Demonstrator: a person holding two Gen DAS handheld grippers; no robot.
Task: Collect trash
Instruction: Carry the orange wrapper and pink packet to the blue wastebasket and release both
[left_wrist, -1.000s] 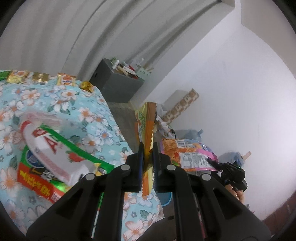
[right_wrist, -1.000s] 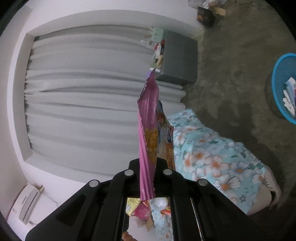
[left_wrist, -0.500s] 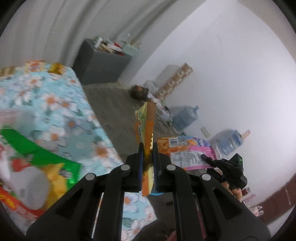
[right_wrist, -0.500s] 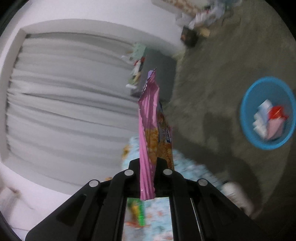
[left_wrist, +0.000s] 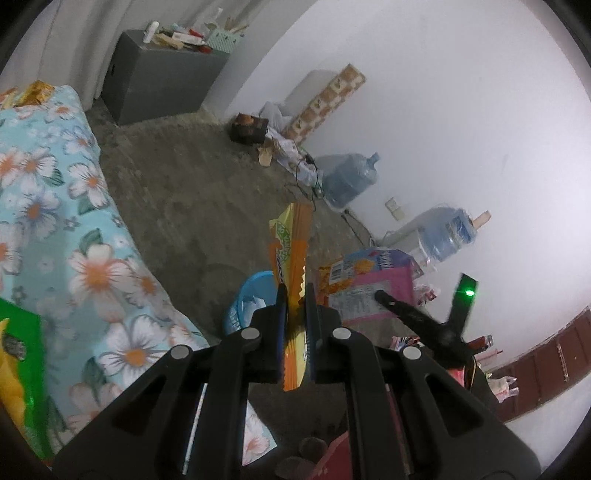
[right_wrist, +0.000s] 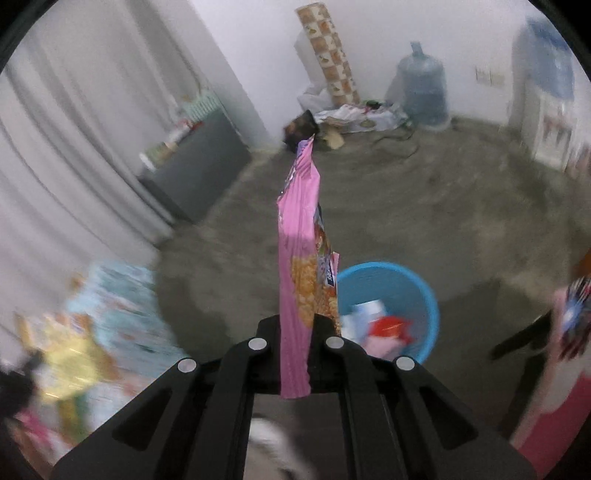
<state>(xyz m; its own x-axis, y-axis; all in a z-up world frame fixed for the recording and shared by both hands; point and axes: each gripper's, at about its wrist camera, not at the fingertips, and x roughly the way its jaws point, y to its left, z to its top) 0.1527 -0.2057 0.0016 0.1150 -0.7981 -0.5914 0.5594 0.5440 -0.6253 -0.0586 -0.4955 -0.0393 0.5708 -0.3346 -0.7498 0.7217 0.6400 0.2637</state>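
Note:
My left gripper (left_wrist: 295, 295) is shut on an orange and yellow snack wrapper (left_wrist: 291, 251) that stands up between its fingers. Just beyond it on the floor sits a blue basket (left_wrist: 245, 299), partly hidden by the fingers. My right gripper (right_wrist: 297, 325) is shut on a pink snack bag (right_wrist: 301, 229), held edge-on and upright. The same pink bag (left_wrist: 369, 284) shows to the right in the left wrist view, pinched by the right gripper (left_wrist: 384, 297). The blue basket (right_wrist: 391, 284) lies right of the bag on the floor, with several wrappers inside.
A table with a floral cloth (left_wrist: 55, 206) is on the left, with a green packet (left_wrist: 18, 354) on it. A grey cabinet (left_wrist: 159, 88), two water jugs (left_wrist: 351, 177) and floor clutter (right_wrist: 354, 114) line the white wall. Bare concrete floor (right_wrist: 424, 206) surrounds the basket.
Both grippers swung away from the table toward the floor. The blue basket has come into the left wrist view and moved near centre in the right wrist view. Both wrappers stay gripped.

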